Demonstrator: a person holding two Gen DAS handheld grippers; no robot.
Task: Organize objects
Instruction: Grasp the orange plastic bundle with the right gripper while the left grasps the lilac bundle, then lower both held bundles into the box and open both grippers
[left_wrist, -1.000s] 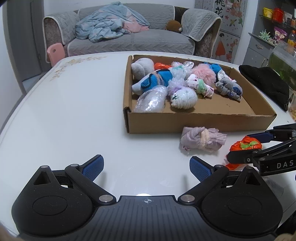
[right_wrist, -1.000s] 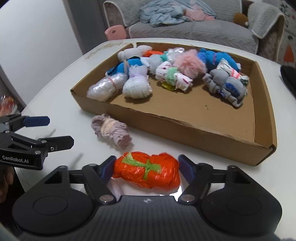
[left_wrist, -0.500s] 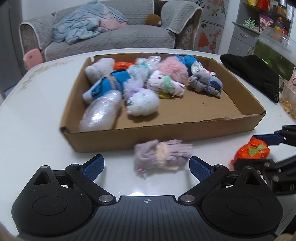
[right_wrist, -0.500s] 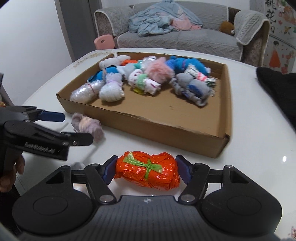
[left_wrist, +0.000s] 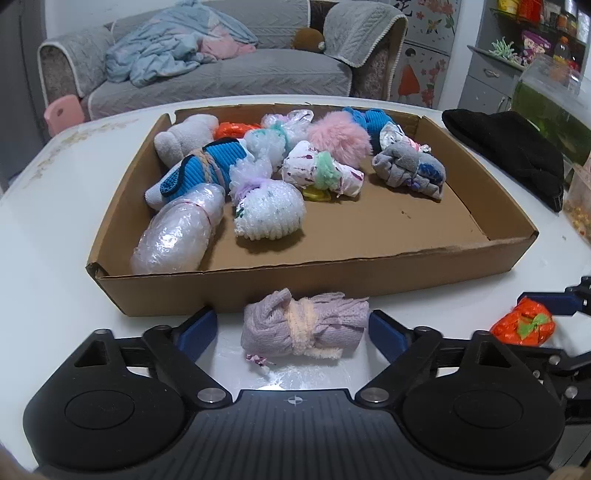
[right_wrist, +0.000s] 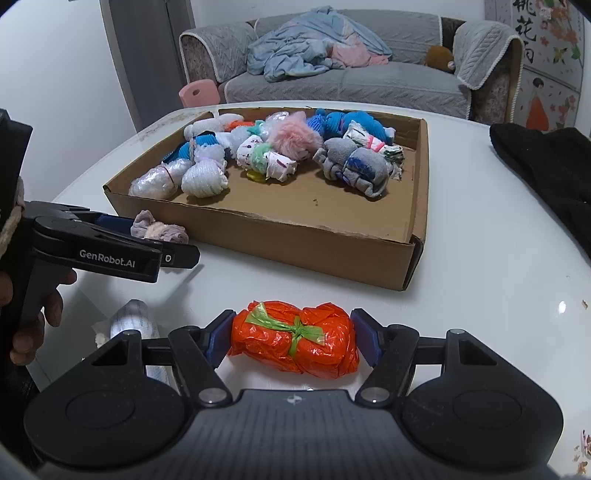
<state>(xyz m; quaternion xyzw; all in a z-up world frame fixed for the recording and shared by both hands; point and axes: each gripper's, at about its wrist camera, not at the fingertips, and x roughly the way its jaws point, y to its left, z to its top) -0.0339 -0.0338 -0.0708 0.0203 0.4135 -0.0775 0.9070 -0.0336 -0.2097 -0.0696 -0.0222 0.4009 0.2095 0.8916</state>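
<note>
A lilac sock bundle tied with a pale band lies on the white table just before the cardboard tray. My left gripper straddles it. Its jaws are closing, and a gap still shows at the left pad. In the right wrist view the same bundle lies beside the left gripper. My right gripper is shut on an orange plastic bundle tied with green. That bundle also shows at the right of the left wrist view. The tray holds several wrapped bundles.
A black garment lies on the table right of the tray. A clear-wrapped bundle sits by the right gripper's left finger. A hand holds the left gripper. A grey sofa stands beyond the table, and a clear container is at the far right.
My left gripper has slid right along the tray's front wall to straddle the lilac bundle, and its jaws have narrowed. The right gripper has shifted, still gripping the orange bundle.
</note>
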